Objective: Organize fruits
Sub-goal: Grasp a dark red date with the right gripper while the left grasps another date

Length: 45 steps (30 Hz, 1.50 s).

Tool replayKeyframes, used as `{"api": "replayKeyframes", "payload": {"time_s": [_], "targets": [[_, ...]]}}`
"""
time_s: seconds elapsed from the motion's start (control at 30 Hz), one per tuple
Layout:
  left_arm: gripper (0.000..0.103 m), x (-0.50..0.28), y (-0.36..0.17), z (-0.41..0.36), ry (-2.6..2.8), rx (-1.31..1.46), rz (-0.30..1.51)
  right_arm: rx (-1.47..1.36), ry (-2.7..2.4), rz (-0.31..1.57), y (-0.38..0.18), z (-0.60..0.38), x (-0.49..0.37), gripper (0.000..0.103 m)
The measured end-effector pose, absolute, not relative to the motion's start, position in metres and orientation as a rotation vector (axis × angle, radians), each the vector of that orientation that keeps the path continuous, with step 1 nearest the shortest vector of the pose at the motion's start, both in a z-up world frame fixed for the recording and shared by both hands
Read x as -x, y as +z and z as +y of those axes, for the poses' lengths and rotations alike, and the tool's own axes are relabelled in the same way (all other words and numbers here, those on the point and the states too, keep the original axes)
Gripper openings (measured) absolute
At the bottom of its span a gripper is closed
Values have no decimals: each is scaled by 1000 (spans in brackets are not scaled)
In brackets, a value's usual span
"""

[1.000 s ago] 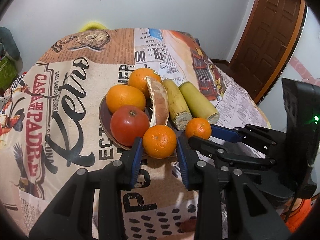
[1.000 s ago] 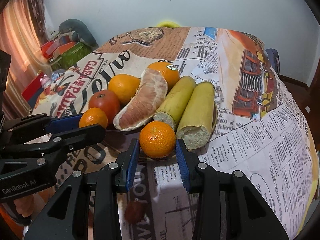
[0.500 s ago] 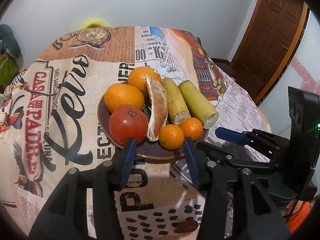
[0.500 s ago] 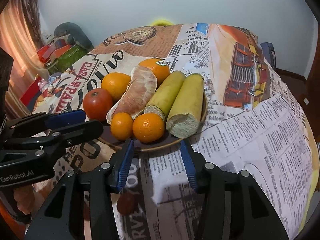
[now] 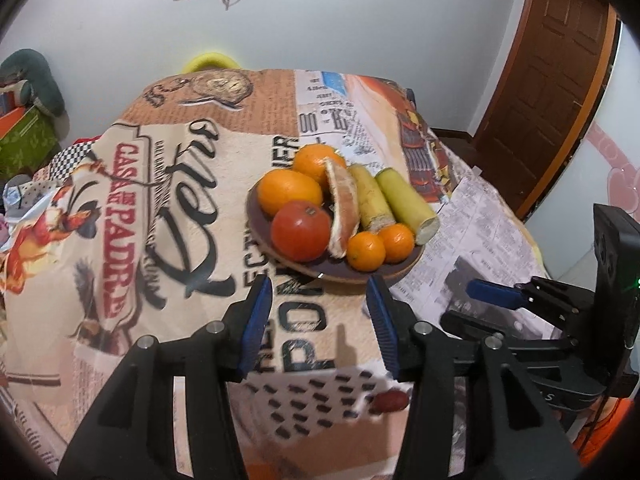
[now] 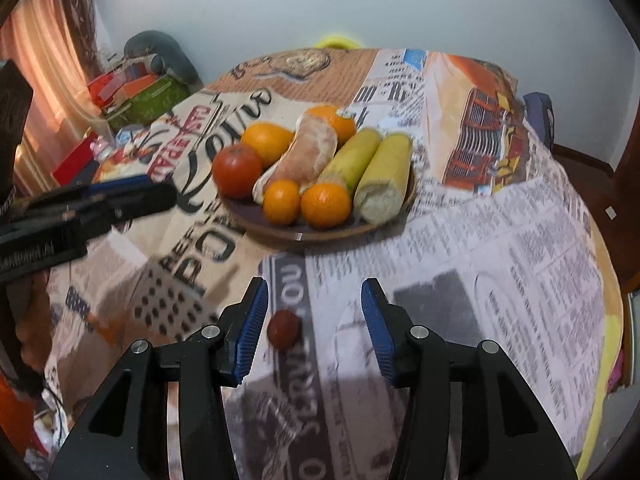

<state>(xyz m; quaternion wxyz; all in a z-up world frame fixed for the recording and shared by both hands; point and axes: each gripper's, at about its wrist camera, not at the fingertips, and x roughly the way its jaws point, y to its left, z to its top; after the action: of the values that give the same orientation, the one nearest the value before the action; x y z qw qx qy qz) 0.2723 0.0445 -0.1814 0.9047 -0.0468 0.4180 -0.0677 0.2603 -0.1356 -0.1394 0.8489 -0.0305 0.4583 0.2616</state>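
A dark round plate (image 5: 340, 274) (image 6: 280, 232) on the printed tablecloth holds two large oranges, a red apple (image 5: 301, 231) (image 6: 237, 171), a peeled citrus segment (image 5: 342, 208), two sugarcane pieces (image 6: 384, 180) and two small tangerines (image 5: 366, 251) (image 6: 326, 205). My left gripper (image 5: 320, 320) is open and empty, pulled back in front of the plate. My right gripper (image 6: 314, 320) is open and empty, also back from the plate. A small dark red fruit (image 6: 283, 328) (image 5: 390, 400) lies on the cloth near the right gripper's left finger.
The round table's edge falls away on the right (image 6: 608, 320). A brown door (image 5: 552, 80) stands at right. Boxes and clutter (image 6: 136, 92) sit beyond the table at left. A yellow object (image 5: 208, 62) shows behind the table's far edge.
Both grippers have let go of their tangerines onto the plate's front, opened wide, and drawn back and up away from the plate.
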Motion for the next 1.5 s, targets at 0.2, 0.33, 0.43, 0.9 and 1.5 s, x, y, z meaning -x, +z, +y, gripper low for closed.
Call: {"api": "replayKeyframes", "payload": {"time_s": [0.2,0.33,0.43,0.9,1.5], "targets": [[49,-260,-199,49,-103,65,907,88,570,1016,-157,-124,-253,45],[49,-254,-209,47,-99,66,934,108,582,1032,-166,-115,-252,34],[49,-249,-214,43,-111,66,941,117,584,1045,-171,-113,-252,22],[57,-231,-217,9,-195,80,994,70,542,992,-146,-137,-234,17],[26,-223,-244,-16,-224,43,1049,33,527,967,-136,-152,-224,17]]}}
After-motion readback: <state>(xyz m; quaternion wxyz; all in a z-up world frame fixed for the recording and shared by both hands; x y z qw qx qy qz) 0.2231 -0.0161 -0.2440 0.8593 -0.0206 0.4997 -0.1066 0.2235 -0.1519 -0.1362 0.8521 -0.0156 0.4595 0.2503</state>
